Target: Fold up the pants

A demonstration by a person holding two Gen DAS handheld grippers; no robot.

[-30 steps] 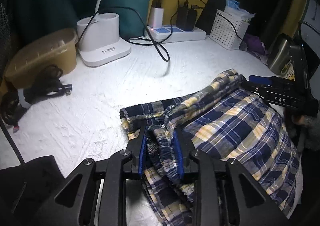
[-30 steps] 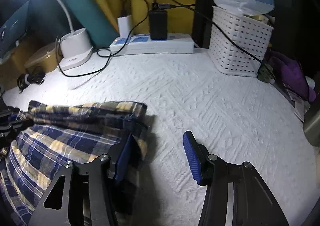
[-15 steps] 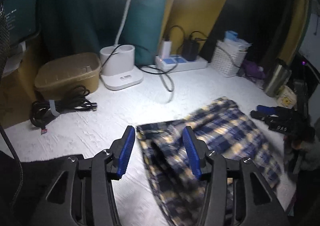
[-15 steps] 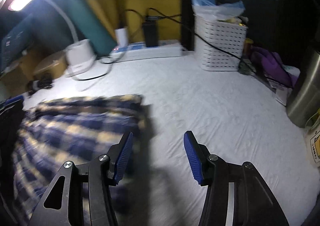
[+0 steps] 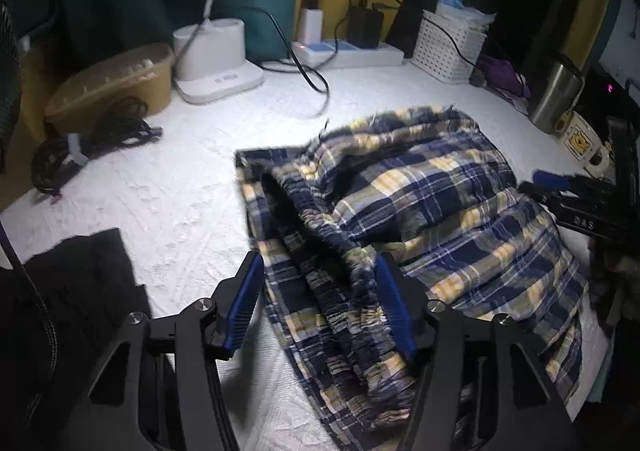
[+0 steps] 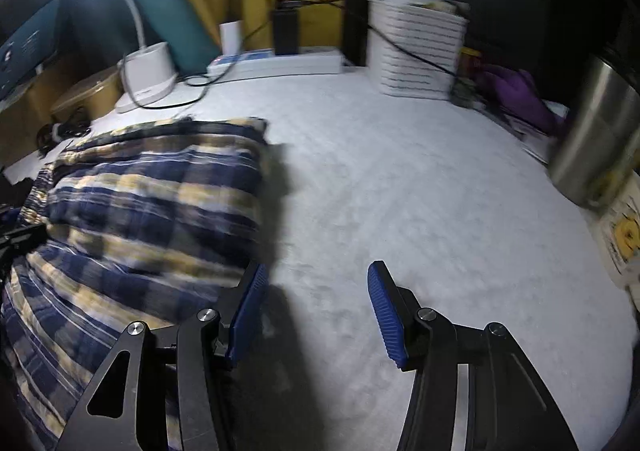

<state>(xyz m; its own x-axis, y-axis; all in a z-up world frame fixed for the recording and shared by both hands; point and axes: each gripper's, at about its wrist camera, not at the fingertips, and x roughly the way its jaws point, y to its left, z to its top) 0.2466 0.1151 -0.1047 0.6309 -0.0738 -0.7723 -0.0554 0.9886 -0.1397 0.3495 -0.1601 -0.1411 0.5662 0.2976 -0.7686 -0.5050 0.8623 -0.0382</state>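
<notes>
The blue-and-yellow plaid pants (image 5: pixel 420 211) lie folded in a puffy bundle on the white textured cover (image 5: pixel 168 203). Their gathered waistband runs toward my left gripper (image 5: pixel 318 263), whose jaws are opening. The waistband lies loose between the blue pads, and the left pad stands off the cloth. In the right wrist view the pants (image 6: pixel 152 203) lie left of my right gripper (image 6: pixel 317 271). That gripper is open over bare cover with nothing between its fingers, and its left finger is beside the pants' edge. The right gripper (image 5: pixel 576 207) also shows at the pants' right side.
Along the back stand a white lamp base (image 5: pixel 212 59), a power strip (image 5: pixel 348 51) with chargers and a white basket (image 5: pixel 448 51). A tan box (image 5: pixel 112 87) and a cable bundle (image 5: pixel 92 147) sit left. A steel tumbler (image 5: pixel 556 99) stands right, and dark cloth (image 5: pixel 76 283) lies near left.
My left gripper has let go of the waistband, spread its jaws and drawn back. The right gripper has pulled away from the pants' edge, staying open.
</notes>
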